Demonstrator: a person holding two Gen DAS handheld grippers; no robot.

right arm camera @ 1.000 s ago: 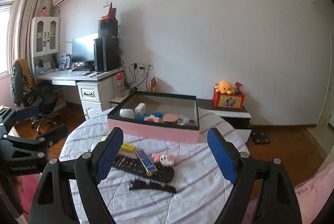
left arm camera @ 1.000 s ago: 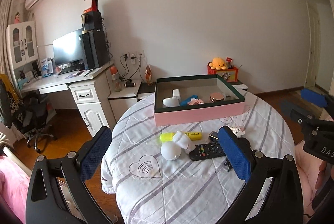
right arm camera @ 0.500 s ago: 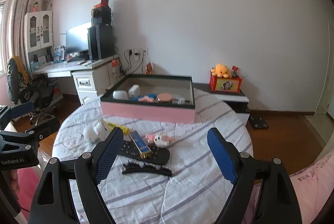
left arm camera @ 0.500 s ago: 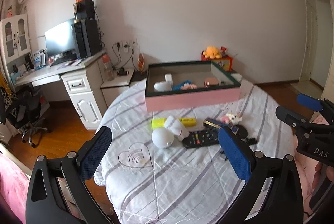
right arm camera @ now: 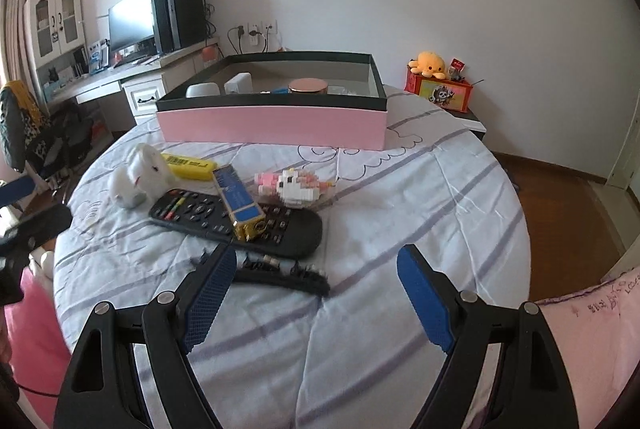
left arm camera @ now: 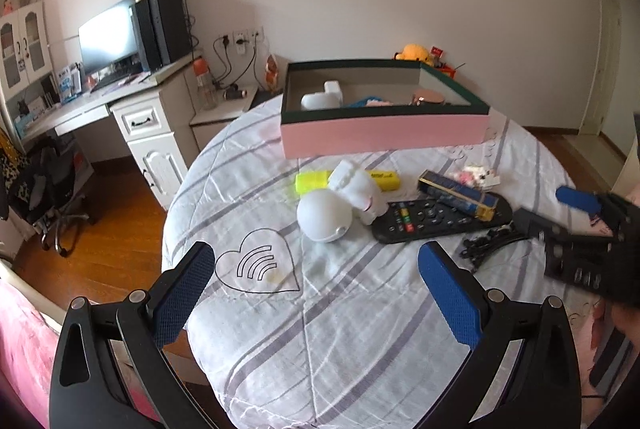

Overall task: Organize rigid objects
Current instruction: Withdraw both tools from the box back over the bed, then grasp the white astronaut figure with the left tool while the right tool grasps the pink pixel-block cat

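Both grippers, left [left arm camera: 316, 275] and right [right arm camera: 312, 283], hang with jaws spread wide and hold nothing. Under the right one lies a black hair clip [right arm camera: 280, 275] on the round table [right arm camera: 420, 189], near the remote [right arm camera: 236, 219]. Behind stands the pink box [right arm camera: 276, 125].

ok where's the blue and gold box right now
The blue and gold box lies across the black remote near the middle of the table in the right wrist view, between the white plush toy and the pink-and-white block figure.
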